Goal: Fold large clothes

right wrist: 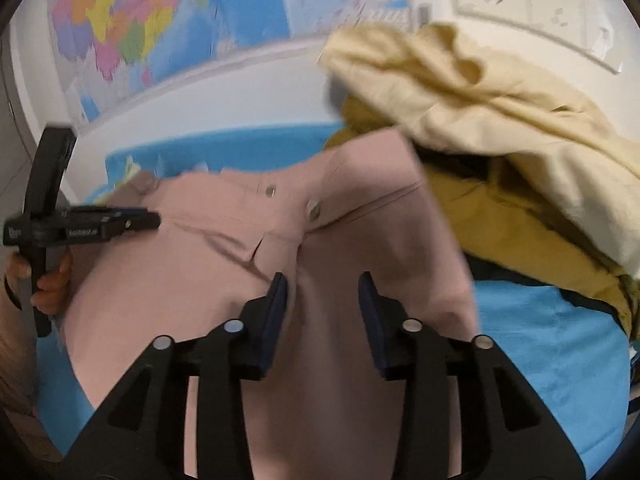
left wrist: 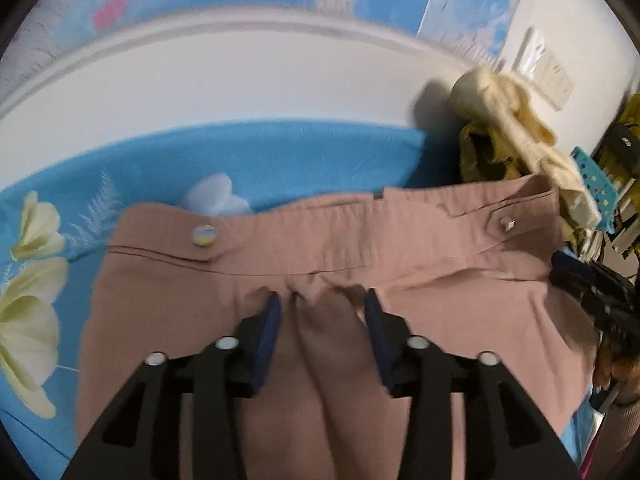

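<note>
- pink trousers (left wrist: 328, 248) lie flat on the blue sheet (left wrist: 240, 152), waistband just ahead of both tongs
- left tongs (left wrist: 324, 300) and right tongs (right wrist: 323, 280) parted, holding nothing
- clothes pile (right wrist: 500, 128) crowds right; sheet bare left

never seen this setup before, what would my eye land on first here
First the dusty pink trousers, spread waistband-up over a bright blue floral sheet, filling the middle of both views. Both the left gripper and right gripper stand open over the pink cloth. To the right, a heap of cream and mustard clothes is piled against the wall.
</note>
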Demonstrator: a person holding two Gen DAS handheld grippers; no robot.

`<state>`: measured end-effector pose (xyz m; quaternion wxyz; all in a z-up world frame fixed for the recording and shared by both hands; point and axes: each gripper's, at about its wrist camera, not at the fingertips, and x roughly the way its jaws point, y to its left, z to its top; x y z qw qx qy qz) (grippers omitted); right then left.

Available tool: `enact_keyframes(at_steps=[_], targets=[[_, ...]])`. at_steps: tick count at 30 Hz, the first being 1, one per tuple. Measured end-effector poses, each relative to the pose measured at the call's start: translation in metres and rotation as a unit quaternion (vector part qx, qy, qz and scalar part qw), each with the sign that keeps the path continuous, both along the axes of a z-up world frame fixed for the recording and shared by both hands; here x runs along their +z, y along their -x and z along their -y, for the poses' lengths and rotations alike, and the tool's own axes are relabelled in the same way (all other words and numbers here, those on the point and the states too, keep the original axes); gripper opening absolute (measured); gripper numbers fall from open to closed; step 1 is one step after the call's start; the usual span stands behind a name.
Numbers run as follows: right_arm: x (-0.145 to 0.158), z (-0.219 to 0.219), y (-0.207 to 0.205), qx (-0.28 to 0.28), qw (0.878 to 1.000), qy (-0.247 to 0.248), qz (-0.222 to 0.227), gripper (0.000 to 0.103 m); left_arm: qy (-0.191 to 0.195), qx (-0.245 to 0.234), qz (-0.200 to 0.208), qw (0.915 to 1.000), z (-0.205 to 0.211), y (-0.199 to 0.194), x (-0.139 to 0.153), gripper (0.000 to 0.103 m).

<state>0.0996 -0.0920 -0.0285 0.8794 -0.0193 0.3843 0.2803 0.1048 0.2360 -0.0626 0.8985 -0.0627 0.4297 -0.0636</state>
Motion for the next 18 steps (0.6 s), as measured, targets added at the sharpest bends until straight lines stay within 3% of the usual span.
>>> enact_keyframes(at_steps=[3, 4, 7, 9, 11, 13, 18], targets=[[0.011, 0.02, 0.001, -0.029, 0.999, -0.001, 0.026, 0.048, -0.004, 0.002, 0.035, 0.9994, -0.014, 0.026, 0.015, 0.05], [0.011, 0.028, -0.002, -0.047, 0.998, 0.002, 0.029, 0.06, -0.01, 0.014, 0.043, 0.9989, -0.021, 0.034, 0.019, 0.052], [-0.002, 0.04, -0.012, -0.055, 0.998, -0.01, -0.014, 0.062, -0.03, 0.055, 0.047, 0.9969, -0.04, 0.05, 0.02, 0.053], [-0.015, 0.045, -0.018, -0.045, 0.997, -0.031, -0.052, 0.05, -0.031, 0.076, 0.028, 0.9962, -0.054, 0.056, 0.01, 0.053], [-0.029, 0.049, -0.022, -0.034, 0.993, -0.061, -0.099, 0.02, -0.027, 0.101, 0.002, 0.9945, -0.072, 0.056, -0.004, 0.051], [-0.032, 0.061, -0.019, -0.032, 0.989, -0.092, -0.113, 0.005, -0.011, 0.107, -0.011, 0.9941, -0.083, 0.055, -0.015, 0.051], [-0.019, 0.102, -0.016, -0.059, 0.97, -0.2, -0.121, 0.002, 0.001, 0.116, -0.025, 0.993, -0.095, 0.056, -0.028, 0.046]])
